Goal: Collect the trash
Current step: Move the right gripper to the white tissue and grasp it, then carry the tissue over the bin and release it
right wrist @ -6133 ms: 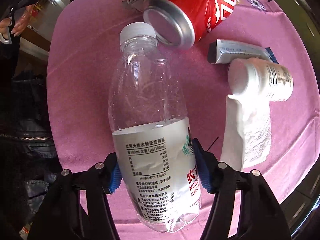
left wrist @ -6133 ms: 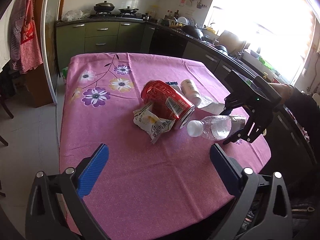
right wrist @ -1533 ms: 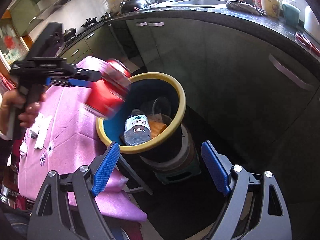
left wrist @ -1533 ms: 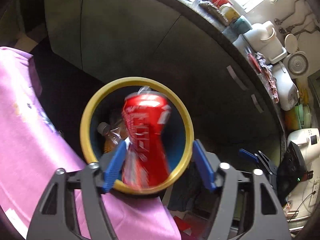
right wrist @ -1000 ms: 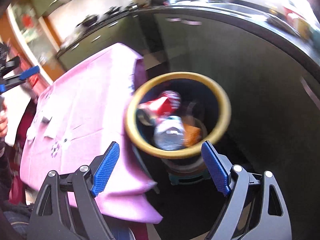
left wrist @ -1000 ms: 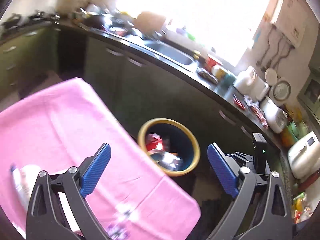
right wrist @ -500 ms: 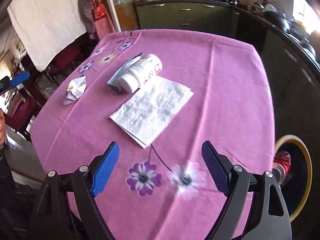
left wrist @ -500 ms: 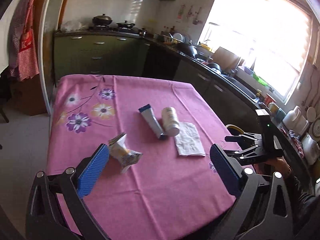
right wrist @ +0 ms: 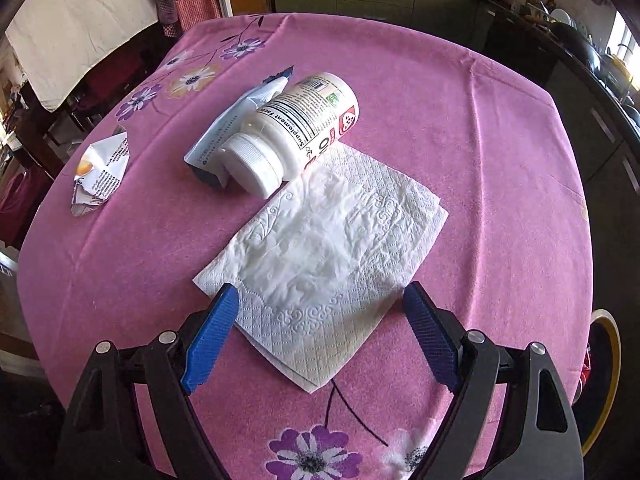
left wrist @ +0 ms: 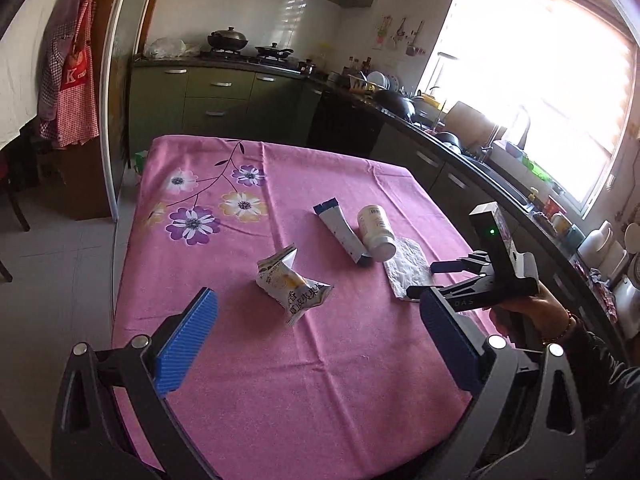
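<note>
Trash lies on the pink table (left wrist: 248,380). Your right gripper (right wrist: 318,338) is nearest the largest piece, a flat white napkin (right wrist: 328,248), whose near edge sits between wide-open, empty fingers; its long axis runs away to the far right. Touching its far edge, a white supplement bottle (right wrist: 304,128) lies beside a tube (right wrist: 232,128). Your left gripper (left wrist: 316,340), also wide open and empty, faces a crumpled wrapper (left wrist: 290,280). A yellow-rimmed bin (right wrist: 610,364) at the right shows something red inside.
</note>
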Tool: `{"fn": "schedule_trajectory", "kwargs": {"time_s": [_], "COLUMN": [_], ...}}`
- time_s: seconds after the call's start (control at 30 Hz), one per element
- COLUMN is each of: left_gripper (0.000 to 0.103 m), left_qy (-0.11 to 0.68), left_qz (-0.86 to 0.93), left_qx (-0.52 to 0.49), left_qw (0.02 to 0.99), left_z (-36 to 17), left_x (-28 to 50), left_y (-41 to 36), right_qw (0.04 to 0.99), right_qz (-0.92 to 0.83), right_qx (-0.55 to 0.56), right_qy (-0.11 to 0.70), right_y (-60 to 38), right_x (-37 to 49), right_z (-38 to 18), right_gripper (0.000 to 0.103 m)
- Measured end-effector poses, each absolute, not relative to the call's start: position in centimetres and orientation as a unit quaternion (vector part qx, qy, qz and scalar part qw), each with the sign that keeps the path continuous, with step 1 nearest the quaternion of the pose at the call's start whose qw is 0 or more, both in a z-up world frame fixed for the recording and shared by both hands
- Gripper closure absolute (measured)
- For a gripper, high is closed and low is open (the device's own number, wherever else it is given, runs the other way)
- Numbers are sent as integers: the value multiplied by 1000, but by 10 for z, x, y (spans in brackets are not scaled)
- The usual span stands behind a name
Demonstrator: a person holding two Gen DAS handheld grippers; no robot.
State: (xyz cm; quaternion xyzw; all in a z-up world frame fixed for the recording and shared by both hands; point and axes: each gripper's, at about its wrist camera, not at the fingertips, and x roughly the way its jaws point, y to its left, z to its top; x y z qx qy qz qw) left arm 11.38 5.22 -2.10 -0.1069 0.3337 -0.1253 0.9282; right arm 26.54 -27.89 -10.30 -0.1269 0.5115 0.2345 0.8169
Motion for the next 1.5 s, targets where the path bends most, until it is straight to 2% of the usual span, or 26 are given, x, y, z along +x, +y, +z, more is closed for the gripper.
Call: {"fn": "schedule_trajectory", "kwargs": {"time_s": [0.1, 0.17, 0.27, 0.3, 0.33, 0.4, 0.6, 0.87, 1.03, 1.2, 1.27, 1.3, 1.33, 1.37, 1.5], "left_gripper": [7, 7, 7, 7, 7, 7, 7, 7, 7, 7, 7, 7, 7, 7, 7], "left_qy": [332, 333, 335, 335, 335, 335, 329, 326, 325, 327, 329, 330, 331, 332, 332], "left_qz": [-125, -126, -124, -124, -124, -126, -130, -150, -163, -164, -162, -162, -161, -161, -164], "left_qx": [-111, -115, -119, -120, -120, -119, -104, -109, -97, -85, -85, -84, -83, -82, -72], "left_qw": [928, 927, 926, 926, 926, 926, 930, 927, 927, 927, 926, 926, 926, 926, 926], "left_z": [-21, -22, -24, -24, -24, -24, -21, -23, -20, -16, -17, -17, -17, -17, -19], "left_x": [115, 117, 120, 120, 121, 121, 122, 134, 139, 143, 145, 146, 146, 146, 147], "left_y": [54, 56, 57, 56, 56, 55, 50, 39, 25, 18, 17, 17, 16, 15, 14], "right_qw": [818, 819, 820, 818, 817, 820, 841, 891, 881, 860, 852, 847, 845, 844, 856], "right_qz": [235, 241, 250, 257, 261, 260, 253, 93, -15, -67, -81, -85, -91, -100, -110], "right_qx": [-129, -129, -128, -123, -119, -123, -84, 8, 47, 74, 83, 84, 85, 84, 79], "right_qy": [510, 505, 499, 500, 501, 495, 471, 444, 470, 500, 511, 518, 519, 520, 499], "right_y": [-277, -276, -275, -275, -275, -275, -313, -470, -567, -617, -629, -634, -637, -640, -642], "right_x": [264, 263, 257, 257, 256, 251, 228, 207, 212, 229, 237, 240, 243, 243, 236], "right_z": [-102, -101, -95, -95, -94, -93, -62, -18, -36, -73, -87, -93, -97, -99, -88], "right_gripper": [22, 32, 69, 87, 93, 96, 96, 96, 96, 95, 92, 86, 74, 68, 58]}}
